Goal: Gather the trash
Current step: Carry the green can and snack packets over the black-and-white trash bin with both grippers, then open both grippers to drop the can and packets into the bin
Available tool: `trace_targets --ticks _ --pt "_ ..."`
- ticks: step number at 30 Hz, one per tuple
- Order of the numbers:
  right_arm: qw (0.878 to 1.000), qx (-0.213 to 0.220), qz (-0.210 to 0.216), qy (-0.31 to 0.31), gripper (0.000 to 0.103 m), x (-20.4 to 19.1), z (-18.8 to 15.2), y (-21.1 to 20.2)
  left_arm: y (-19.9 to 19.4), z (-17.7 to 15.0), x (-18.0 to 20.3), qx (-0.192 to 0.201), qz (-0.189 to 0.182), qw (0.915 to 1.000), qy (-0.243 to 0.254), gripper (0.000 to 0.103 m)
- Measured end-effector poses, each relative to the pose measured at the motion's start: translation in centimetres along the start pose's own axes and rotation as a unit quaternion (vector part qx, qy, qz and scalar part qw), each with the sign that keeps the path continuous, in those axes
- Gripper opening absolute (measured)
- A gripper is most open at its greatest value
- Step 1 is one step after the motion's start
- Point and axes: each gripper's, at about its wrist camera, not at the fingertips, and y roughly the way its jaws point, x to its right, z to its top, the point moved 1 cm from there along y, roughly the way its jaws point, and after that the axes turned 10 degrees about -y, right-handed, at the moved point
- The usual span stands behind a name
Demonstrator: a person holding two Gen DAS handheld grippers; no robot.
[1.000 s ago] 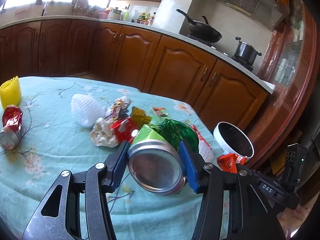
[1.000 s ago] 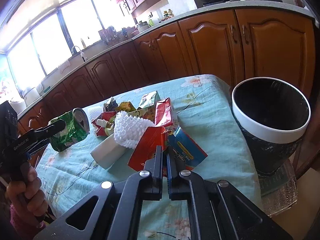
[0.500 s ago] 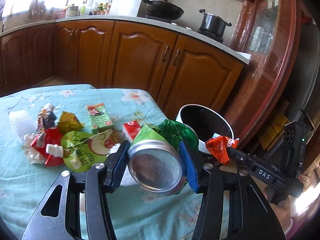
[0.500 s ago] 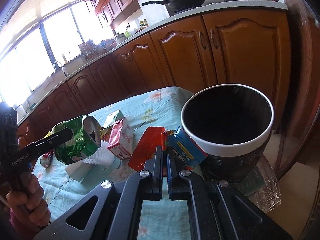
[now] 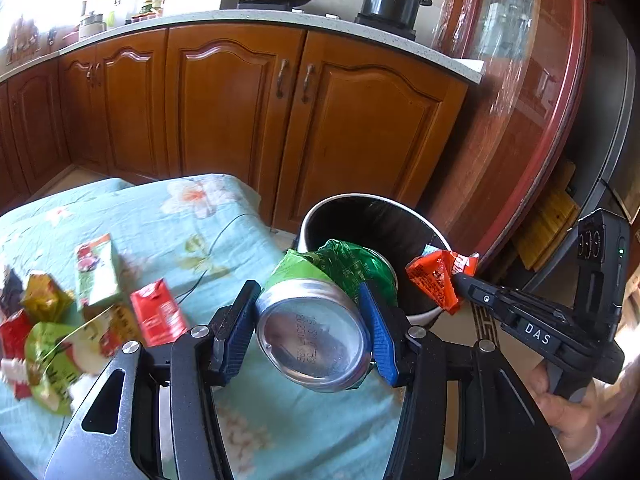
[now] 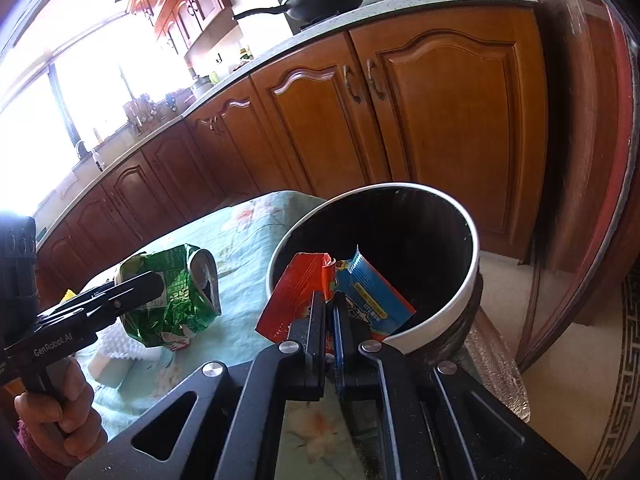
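My left gripper (image 5: 310, 320) is shut on a crushed green can (image 5: 316, 336), its silver base toward the camera, held just in front of the white-rimmed black trash bin (image 5: 320, 210). The can also shows in the right wrist view (image 6: 176, 296). My right gripper (image 6: 330, 312) is shut on a red wrapper (image 6: 294, 294) and a blue wrapper (image 6: 370, 298), which hang over the bin's (image 6: 474, 248) near rim. The red wrapper also shows in the left wrist view (image 5: 434, 276) at the bin's right edge.
More trash lies on the teal flowered tablecloth (image 5: 208, 216): a red carton (image 5: 158, 312), a green carton (image 5: 96, 270), a green pouch (image 5: 52, 364) and a white foam sleeve (image 6: 116, 354). Wooden kitchen cabinets (image 5: 248, 108) stand behind. A glass-fronted cupboard (image 5: 532, 92) stands right.
Both grippers have carried their loads right, from over the trash pile to the bin. The wrappers now hang over its rim and the can is just before it.
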Motion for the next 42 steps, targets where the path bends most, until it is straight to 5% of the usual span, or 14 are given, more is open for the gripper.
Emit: trace_targets --ticks 20,25,28,35,39,42 --pt "0.999 -0.036 -0.005 0.026 0.008 5.7 2.7 4.5 10.9 3.6 4.9 -0.065 0.009 0.9975 0.028 0.051" --pt "0.998 -0.04 0.003 0.044 0.012 6.5 2.7 5.0 11.0 3.5 4.7 -0.072 0.007 0.9971 0.025 0.062" --pt "0.998 -0.032 0.009 0.055 0.044 6.8 2.5 4.7 10.0 3.1 4.4 -0.06 0.004 0.998 0.018 0.064" --pt "0.997 -0.016 0.016 0.069 0.047 5.8 1.4 3.6 5.1 1.7 2.3 -0.032 -0.015 0.9992 -0.017 0.068" --pt "0.997 -0.003 0.027 0.076 0.076 4.3 0.3 2.6 2.0 0.3 1.1 -0.02 -0.021 0.9992 -0.029 0.069" --pt "0.996 0.003 0.035 0.078 0.08 2.7 -0.6 2.0 -0.4 -1.0 0.1 -0.011 -0.021 0.9992 -0.032 0.07"
